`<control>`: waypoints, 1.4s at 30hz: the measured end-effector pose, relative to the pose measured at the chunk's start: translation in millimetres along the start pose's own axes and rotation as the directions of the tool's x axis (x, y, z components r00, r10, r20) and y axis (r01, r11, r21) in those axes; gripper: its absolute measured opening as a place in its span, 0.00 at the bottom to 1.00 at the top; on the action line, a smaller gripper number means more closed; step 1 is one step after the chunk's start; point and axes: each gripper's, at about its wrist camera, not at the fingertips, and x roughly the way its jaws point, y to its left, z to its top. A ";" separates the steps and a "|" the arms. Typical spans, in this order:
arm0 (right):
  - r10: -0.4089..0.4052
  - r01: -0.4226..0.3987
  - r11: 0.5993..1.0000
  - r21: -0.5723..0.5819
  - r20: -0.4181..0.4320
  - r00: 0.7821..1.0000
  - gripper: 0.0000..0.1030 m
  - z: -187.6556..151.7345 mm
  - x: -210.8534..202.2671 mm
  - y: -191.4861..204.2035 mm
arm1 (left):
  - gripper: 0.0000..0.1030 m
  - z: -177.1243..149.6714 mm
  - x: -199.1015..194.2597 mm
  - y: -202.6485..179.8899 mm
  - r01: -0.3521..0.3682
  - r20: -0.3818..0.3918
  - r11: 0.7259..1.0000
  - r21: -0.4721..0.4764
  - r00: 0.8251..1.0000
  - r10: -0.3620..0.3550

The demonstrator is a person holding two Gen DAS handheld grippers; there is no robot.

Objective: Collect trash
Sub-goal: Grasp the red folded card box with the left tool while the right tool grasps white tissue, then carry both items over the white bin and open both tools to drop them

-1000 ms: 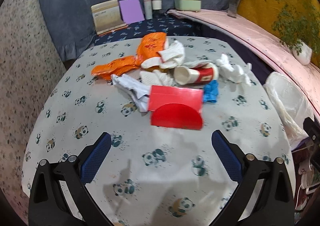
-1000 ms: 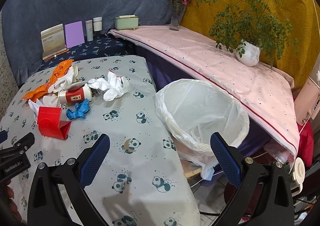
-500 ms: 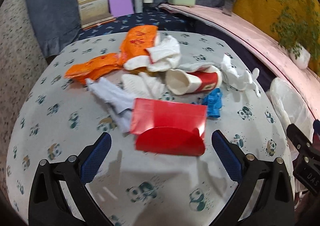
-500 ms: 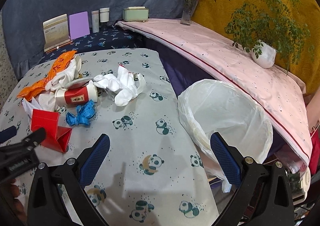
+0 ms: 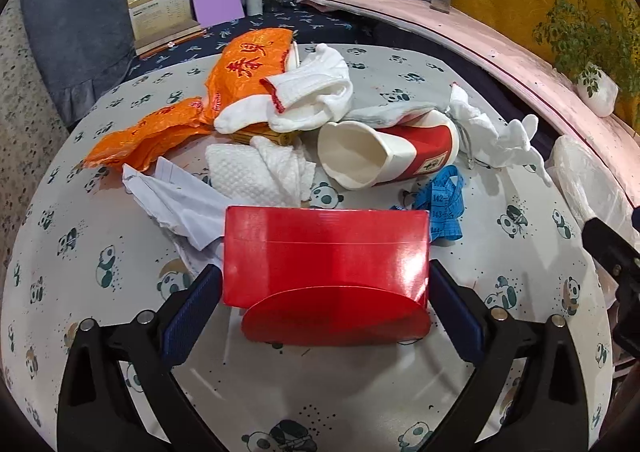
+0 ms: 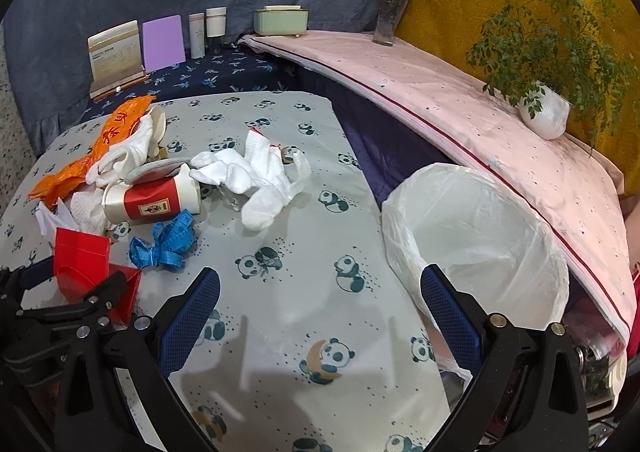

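Red card caught the eye first: the red box sat on the panda-print tabletop between the blue pads of the left tongs, whose jaws were closing on its two ends, though a firm press could not yet be confirmed. The right tongs hung spread and empty over bare cloth, near the bin.

As I judge it, the job had barely begun. The white-lined bin beside the tabletop edge looked empty, and every scrap lay uncollected: the orange wrapper, the white socks, the paper towel, the crumpled paper, the tipped paper cup, the blue tape measure and a white glove.

The box was the nearest piece, with the paper tucked against its left rear corner and the tape just beside its right one; either might drag along. The potted plant, vase and bottles stood well apart.
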 end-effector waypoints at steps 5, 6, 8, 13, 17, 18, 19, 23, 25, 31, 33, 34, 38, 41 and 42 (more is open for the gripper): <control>0.029 -0.029 1.000 0.007 -0.002 1.000 0.93 8.7 9.1 5.8 | 0.84 0.6 -3.9 -3.1 0.015 0.009 1.000 -0.002 1.000 -0.015; 0.034 -0.034 0.999 0.008 -0.002 0.999 0.93 10.9 11.2 6.6 | 0.84 1.3 -5.9 -2.9 0.016 0.013 1.000 -0.005 1.000 -0.016; 0.045 -0.045 0.999 0.014 0.000 0.999 0.93 16.4 15.8 8.5 | 0.84 2.8 -8.6 -2.5 0.019 0.015 1.000 -0.012 1.000 -0.019; 0.086 -0.086 0.996 0.015 0.011 0.996 0.91 31.4 27.1 16.4 | 0.84 9.1 -16.7 -0.3 0.023 0.021 0.999 -0.044 1.000 -0.022; 0.115 -0.115 0.993 0.001 0.005 0.993 0.74 42.5 40.1 26.2 | 0.84 15.5 -22.2 -1.4 0.022 0.031 0.998 -0.057 0.999 -0.020; 0.120 -0.120 0.993 -0.002 0.002 0.993 0.70 44.7 43.3 27.8 | 0.84 17.9 -24.0 -1.7 0.025 0.037 0.998 -0.062 0.999 -0.023; 0.123 -0.123 0.992 -0.005 0.000 0.992 0.68 47.1 47.9 30.0 | 0.84 20.0 -25.1 -1.9 0.028 0.041 0.997 -0.065 0.999 -0.025; 0.141 -0.141 0.990 -0.009 -0.023 0.990 0.44 53.0 65.9 35.2 | 0.84 27.3 -26.7 -1.2 0.024 0.051 0.997 -0.076 0.999 -0.020; 0.161 -0.161 0.987 0.000 -0.047 0.986 0.28 54.0 75.5 35.4 | 0.84 30.5 -26.3 -0.5 0.026 0.048 0.996 -0.082 0.999 -0.022; 0.204 -0.203 0.979 0.029 -0.030 0.979 0.06 55.3 68.2 23.6 | 0.84 35.3 -32.1 -1.7 0.022 0.056 0.996 -0.081 0.998 -0.017; 0.209 -0.209 0.977 0.035 -0.007 0.978 0.06 59.3 58.1 18.5 | 0.84 36.8 -39.1 -5.5 0.022 0.068 0.997 -0.078 0.998 -0.016; 0.212 -0.212 0.976 0.038 0.006 0.977 0.05 61.7 51.4 14.3 | 0.84 37.6 -42.7 -7.5 0.023 0.073 0.997 -0.075 0.997 -0.017; 0.210 -0.214 0.975 0.056 0.059 0.976 0.05 72.4 24.2 -6.4 | 0.84 42.5 -61.5 -20.6 0.031 0.106 0.998 -0.053 0.994 -0.025; 0.207 -0.215 0.974 0.075 0.098 0.973 0.05 79.3 3.0 -27.2 | 0.84 47.6 -76.2 -34.2 0.050 0.128 0.998 -0.029 0.991 -0.045; 0.201 -0.210 0.975 0.079 0.111 0.973 0.05 80.7 -3.9 -35.3 | 0.84 49.6 -81.5 -40.2 0.065 0.135 0.998 -0.021 0.989 -0.062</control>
